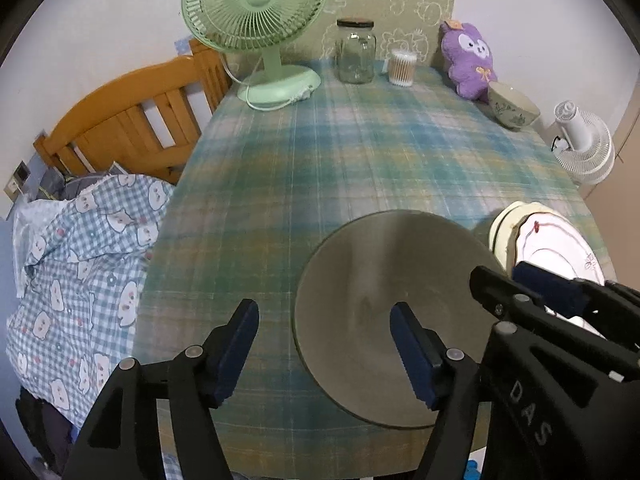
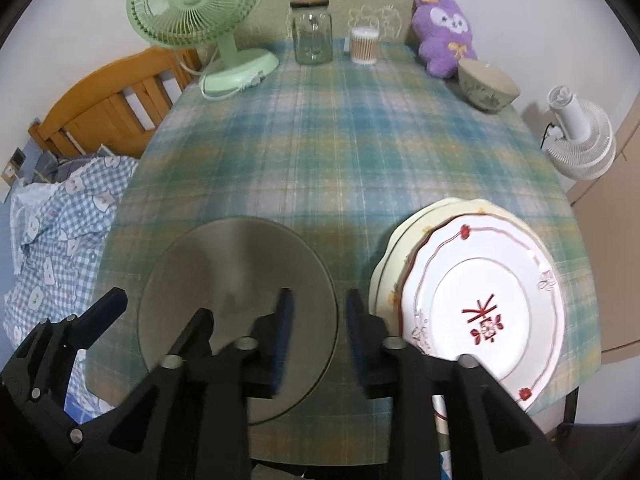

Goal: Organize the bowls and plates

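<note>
**Kid:** Where is the big grey plate (image 1: 384, 300)?

**Helper:** It lies flat on the checked tablecloth (image 1: 320, 152), at the near edge of the table, face up. It is round, so it has no long side and points no way.

**Kid:** What are the grabbers doing?

**Helper:** The left gripper (image 1: 324, 344) has its jaws wide apart. The plate's left rim sits between them, but the pads do not press on it. The right gripper (image 2: 320, 336) has its jaws partly apart over the plate's right rim, and nothing is pinched there either.

**Kid:** And the other plates?

**Helper:** A white plate with red marks (image 2: 484, 304) lies flat on top of a cream plate (image 2: 404, 240), just to the right of the grey one.

**Kid:** Is there a bowl?

**Helper:** Yes, a green bowl (image 2: 486, 86) stands upright far off on the right, beside a purple plush toy (image 2: 444, 36). A green fan (image 2: 200, 16) stands far left.
</note>
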`<action>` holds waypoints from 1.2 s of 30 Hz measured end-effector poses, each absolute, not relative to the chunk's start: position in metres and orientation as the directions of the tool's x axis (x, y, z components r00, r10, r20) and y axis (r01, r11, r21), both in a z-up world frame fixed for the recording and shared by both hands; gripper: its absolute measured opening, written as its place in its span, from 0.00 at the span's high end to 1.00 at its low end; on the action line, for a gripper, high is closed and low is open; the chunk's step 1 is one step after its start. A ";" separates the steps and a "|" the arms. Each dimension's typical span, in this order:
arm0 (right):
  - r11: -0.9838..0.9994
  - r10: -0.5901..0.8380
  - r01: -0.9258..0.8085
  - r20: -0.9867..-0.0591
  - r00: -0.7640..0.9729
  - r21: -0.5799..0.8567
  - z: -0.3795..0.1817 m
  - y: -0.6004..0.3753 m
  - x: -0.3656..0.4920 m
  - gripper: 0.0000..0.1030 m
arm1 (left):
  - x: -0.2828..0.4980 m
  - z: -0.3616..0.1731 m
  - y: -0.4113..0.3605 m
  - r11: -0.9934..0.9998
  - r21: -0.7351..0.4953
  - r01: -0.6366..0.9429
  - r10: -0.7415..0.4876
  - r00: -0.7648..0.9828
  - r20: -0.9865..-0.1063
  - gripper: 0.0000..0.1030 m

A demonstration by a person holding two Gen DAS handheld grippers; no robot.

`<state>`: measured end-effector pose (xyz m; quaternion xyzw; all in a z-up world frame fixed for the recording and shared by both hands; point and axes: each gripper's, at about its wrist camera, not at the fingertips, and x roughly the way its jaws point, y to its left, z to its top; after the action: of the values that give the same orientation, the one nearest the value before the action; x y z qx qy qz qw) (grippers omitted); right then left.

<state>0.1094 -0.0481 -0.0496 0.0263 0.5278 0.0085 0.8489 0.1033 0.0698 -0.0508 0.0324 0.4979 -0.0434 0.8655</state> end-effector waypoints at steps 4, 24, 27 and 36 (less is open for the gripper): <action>0.998 0.051 0.015 -0.865 0.499 0.067 -0.029 -0.046 0.099 0.37 | 0.101 -0.034 0.073 0.993 0.000 0.119 -0.063 0.526 -0.848 0.27; 0.996 0.041 0.038 -0.781 0.623 0.083 0.060 -0.087 0.104 0.30 | 0.117 0.047 0.041 0.985 -0.015 0.171 -0.119 0.617 -0.778 0.21; 0.997 0.038 0.032 -0.769 0.638 0.076 0.067 -0.104 0.114 0.30 | 0.127 0.054 0.023 0.986 -0.020 0.164 -0.121 0.632 -0.766 0.21; 0.998 0.050 0.000 -0.754 0.655 0.067 0.084 -0.165 0.160 0.30 | 0.160 0.072 -0.037 0.993 -0.021 0.113 -0.091 0.657 -0.749 0.21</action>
<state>0.1598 -0.1647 0.0845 0.0305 0.4149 0.0137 0.9092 0.1605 -0.0369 0.0722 0.0137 0.4105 -0.0561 0.9100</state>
